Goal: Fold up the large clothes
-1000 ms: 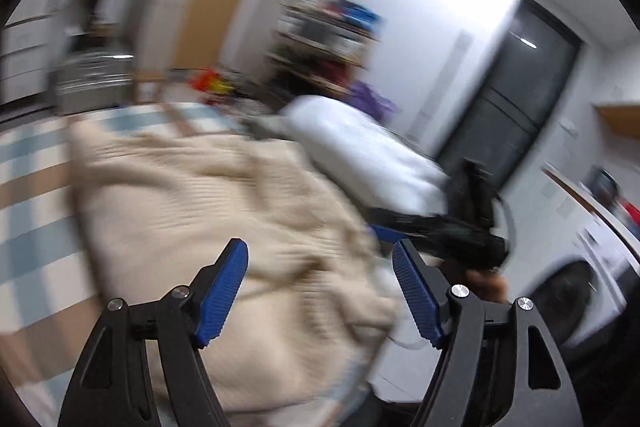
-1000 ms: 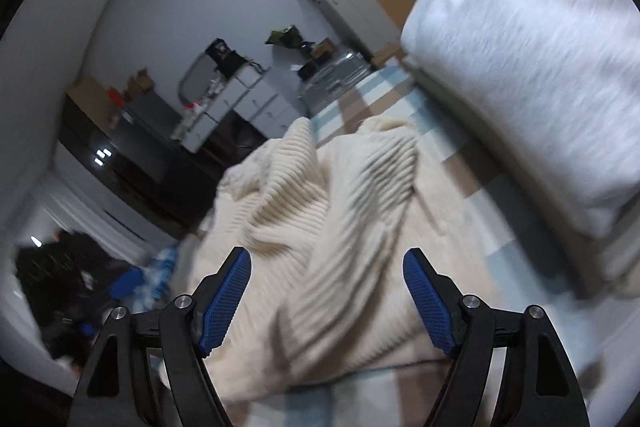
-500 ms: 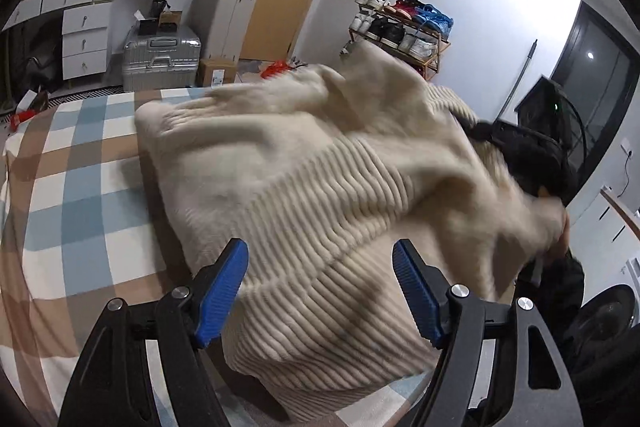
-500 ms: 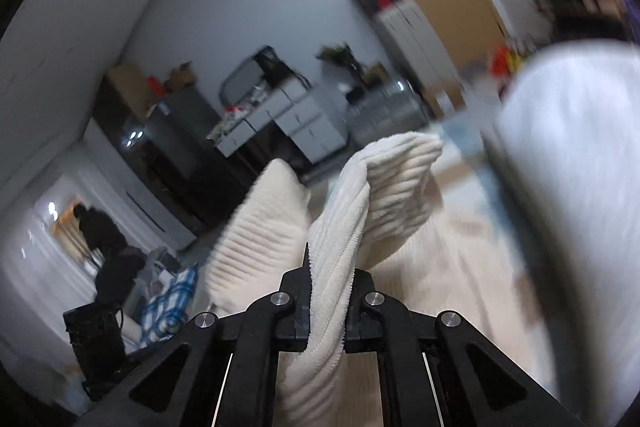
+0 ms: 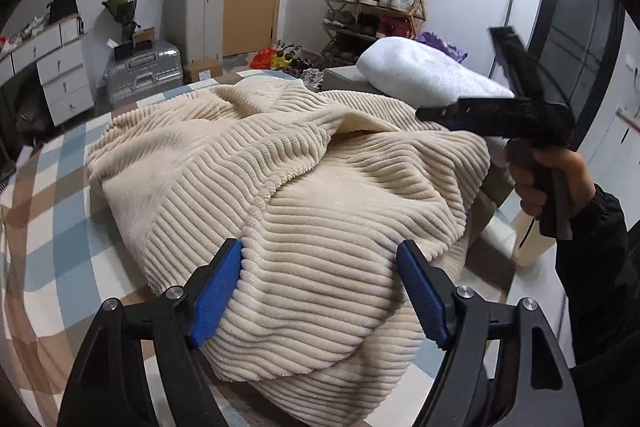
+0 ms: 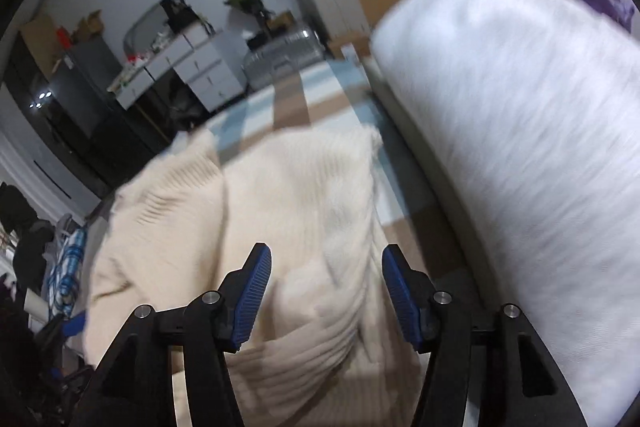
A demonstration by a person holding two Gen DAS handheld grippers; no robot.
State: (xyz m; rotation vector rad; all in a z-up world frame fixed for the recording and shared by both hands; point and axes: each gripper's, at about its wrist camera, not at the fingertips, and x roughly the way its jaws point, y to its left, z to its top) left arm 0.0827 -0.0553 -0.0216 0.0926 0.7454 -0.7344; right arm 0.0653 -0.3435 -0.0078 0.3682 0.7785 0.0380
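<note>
the bed (image 5: 44,195) carries the cream sweater (image 5: 304,187), heaped under both tongs. left tongs (image 5: 320,291) opening, empty; right tongs (image 6: 326,297) opening, fabric below, ungripped. best pinch a hem edge, pull flat before folding.

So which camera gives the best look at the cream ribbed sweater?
The left wrist view: the cream ribbed sweater is sharp there, with nearly the whole heap and its folds visible on the checked bedcover. The right wrist view shows only part of it, blurred.
</note>
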